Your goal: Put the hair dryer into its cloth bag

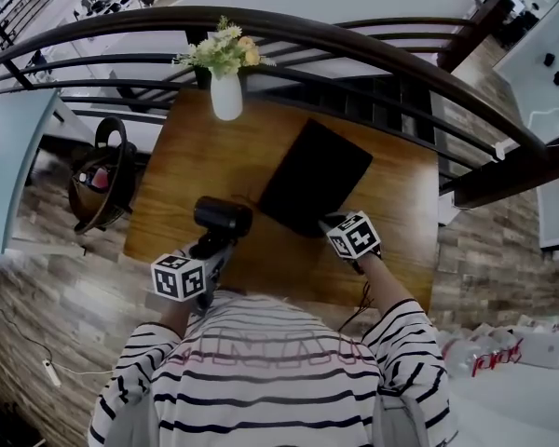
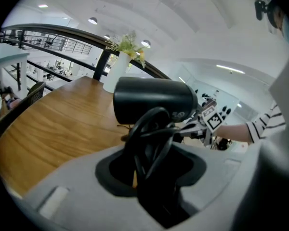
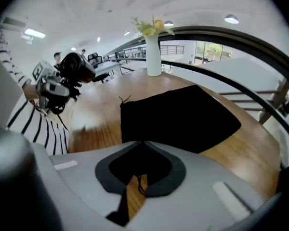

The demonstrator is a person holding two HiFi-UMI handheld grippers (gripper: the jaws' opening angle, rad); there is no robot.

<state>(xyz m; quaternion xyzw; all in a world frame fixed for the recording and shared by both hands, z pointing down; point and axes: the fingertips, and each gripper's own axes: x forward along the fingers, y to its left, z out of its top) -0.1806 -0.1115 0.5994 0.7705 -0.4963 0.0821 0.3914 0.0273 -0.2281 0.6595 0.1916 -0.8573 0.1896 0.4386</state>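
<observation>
**Item: hair dryer and cloth bag, loading not yet begun**

Setting: wooden table (image 1: pixel 182 156) against a dark curved railing (image 1: pixel 354 40), with an open hall beyond.

- Left gripper (image 2: pixel 151 146): jaws clamped on the handle of the black hair dryer (image 2: pixel 154 100), with its looped cord (image 2: pixel 145 129) bunched in the same grip. The dryer is held above the near table edge, well apart from the bag.
- White vase (image 1: pixel 226 96) with flowers: far table edge, behind the dryer.
- Black cloth bag (image 1: pixel 315 175): lying flat on the table, mouth not visibly open.
- Right gripper (image 3: pixel 140 146): jaws closed, pinching the bag's near edge; a thin string hangs below them.

Hazards, as judged:
- One pinch point may leave the mouth flat, so the barrel would shove the bag along the table.
- The loose cord loops could catch on the rim.
- A wide swing could tip the vase.
</observation>
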